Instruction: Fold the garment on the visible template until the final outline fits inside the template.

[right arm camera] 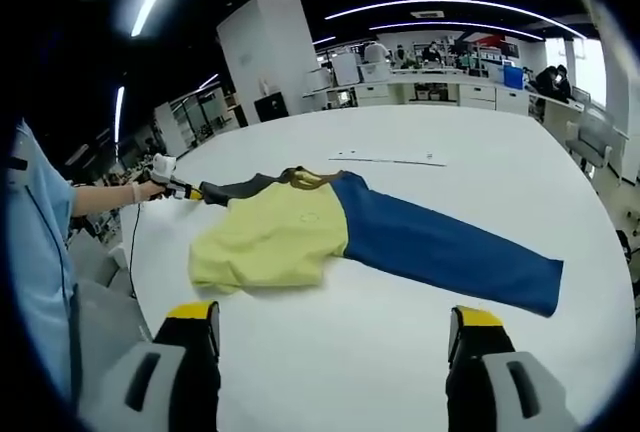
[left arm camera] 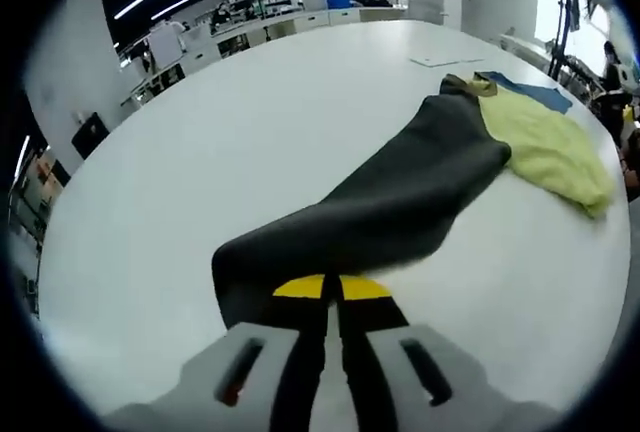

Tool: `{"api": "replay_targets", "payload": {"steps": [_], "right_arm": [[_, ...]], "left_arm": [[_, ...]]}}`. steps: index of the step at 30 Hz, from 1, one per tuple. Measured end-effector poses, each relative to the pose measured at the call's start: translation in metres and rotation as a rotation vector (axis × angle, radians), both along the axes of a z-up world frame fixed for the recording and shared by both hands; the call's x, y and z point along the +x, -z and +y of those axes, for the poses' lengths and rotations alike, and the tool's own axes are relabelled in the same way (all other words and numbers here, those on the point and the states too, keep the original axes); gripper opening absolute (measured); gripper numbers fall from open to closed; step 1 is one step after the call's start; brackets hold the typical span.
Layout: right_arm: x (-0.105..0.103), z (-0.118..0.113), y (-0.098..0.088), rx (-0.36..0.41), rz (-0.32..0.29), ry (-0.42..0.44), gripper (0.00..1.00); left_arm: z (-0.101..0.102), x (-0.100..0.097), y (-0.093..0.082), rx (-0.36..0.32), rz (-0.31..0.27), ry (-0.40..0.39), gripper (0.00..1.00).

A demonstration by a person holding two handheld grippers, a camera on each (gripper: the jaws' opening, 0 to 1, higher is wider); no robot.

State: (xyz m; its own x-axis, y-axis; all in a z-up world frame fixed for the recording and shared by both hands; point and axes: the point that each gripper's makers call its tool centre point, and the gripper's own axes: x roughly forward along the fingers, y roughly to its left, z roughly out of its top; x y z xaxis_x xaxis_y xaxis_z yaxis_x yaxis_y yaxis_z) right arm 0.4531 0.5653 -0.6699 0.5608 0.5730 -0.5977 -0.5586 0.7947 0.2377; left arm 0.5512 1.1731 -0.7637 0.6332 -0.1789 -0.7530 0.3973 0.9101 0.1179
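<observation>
While left gripper (left arm camera: 331, 297) pinches soft garment's (right arm camera: 300, 237) dark sleeve (left arm camera: 390, 202), right gripper (right arm camera: 335, 337) gapes.

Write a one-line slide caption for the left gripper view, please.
Left hand-held gripper shut on the garment's dark sleeve, stretched across the white table.

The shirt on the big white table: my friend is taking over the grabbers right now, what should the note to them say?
Left gripper: shut on the end of the dark sleeve, pulling it out straight.
Right gripper: open, holding nothing, above the white table near the shirt.
The shirt lies flat: yellow body in the middle, dark sleeve out to one side, blue sleeve out to the other.
Done: shirt spread out.
Left: no fold is made yet. Fold both sleeves in, then the body. I can't make out the template's outline from here.
</observation>
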Motion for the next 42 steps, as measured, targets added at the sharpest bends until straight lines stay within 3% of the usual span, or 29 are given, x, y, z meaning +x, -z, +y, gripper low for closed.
{"api": "replay_targets", "payload": {"steps": [8, 22, 34, 42], "right_arm": [[0.002, 0.001, -0.004, 0.015, -0.010, 0.001, 0.96], [-0.001, 0.004, -0.005, 0.030, -0.016, -0.004, 0.96], [-0.001, 0.009, -0.004, 0.049, -0.022, -0.010, 0.97], [-0.003, 0.006, -0.004, 0.062, -0.021, -0.003, 0.97]], "left_arm": [[0.019, -0.016, -0.010, 0.006, -0.010, -0.032, 0.00], [0.060, -0.066, -0.019, 0.019, -0.006, -0.127, 0.00], [0.054, -0.101, -0.016, 0.029, 0.031, -0.112, 0.00], [0.059, -0.098, -0.024, 0.002, 0.011, -0.135, 0.00]]}}
